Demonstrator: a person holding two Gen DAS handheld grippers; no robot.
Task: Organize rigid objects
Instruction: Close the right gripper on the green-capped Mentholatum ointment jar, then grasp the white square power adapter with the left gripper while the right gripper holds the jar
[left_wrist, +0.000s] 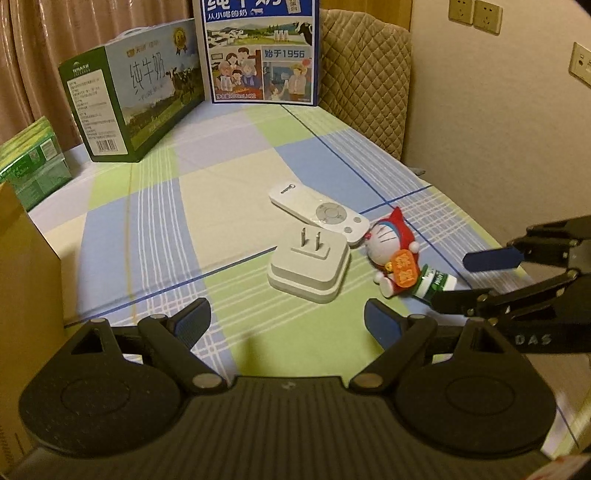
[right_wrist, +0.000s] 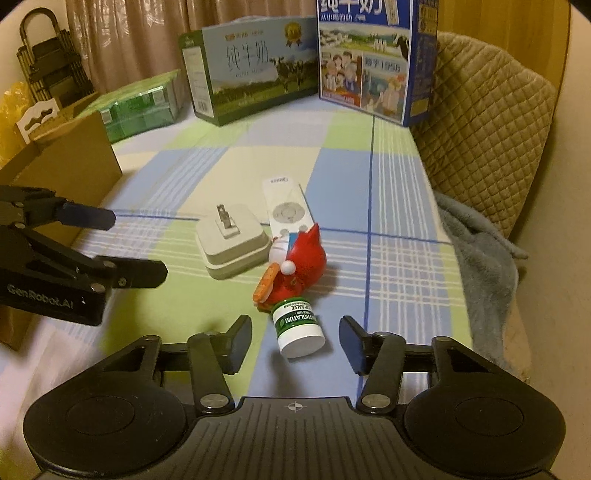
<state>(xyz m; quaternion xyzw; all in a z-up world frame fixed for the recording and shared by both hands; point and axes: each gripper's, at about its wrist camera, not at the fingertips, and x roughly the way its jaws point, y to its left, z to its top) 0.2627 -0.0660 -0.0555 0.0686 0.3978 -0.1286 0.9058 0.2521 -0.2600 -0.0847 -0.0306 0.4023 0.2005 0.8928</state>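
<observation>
on the far left of the checked tablecloth (right_wrist: 388, 177) i see an open cardboard box (right_wrist: 70, 147), with a green shrink-wrapped pack (right_wrist: 144, 103) behind it and two milk cartons (right_wrist: 251, 74) standing along the back edge. my left gripper (left_wrist: 286, 317) hangs above the cloth with its jaws spread wide and nothing between them; the white plug adapter (left_wrist: 310, 267) lies just ahead of it, prongs pointing up. beside the adapter, a little further back, lies the white remote (left_wrist: 319, 212), its near end touching the head of the red and white cat figurine (left_wrist: 393, 254), which lies on its side. at the figurine's feet lies the small green and white salve jar (right_wrist: 298, 328), on its side, touching the toy. my right gripper (right_wrist: 295, 341) sits low around that jar: the jaws are partly open, one finger on each side of it, and there is visible cloth between each pad and the jar, so it is not gripped. further right a quilted chair back (right_wrist: 487, 122) and a grey towel (right_wrist: 476, 236) border the table.
</observation>
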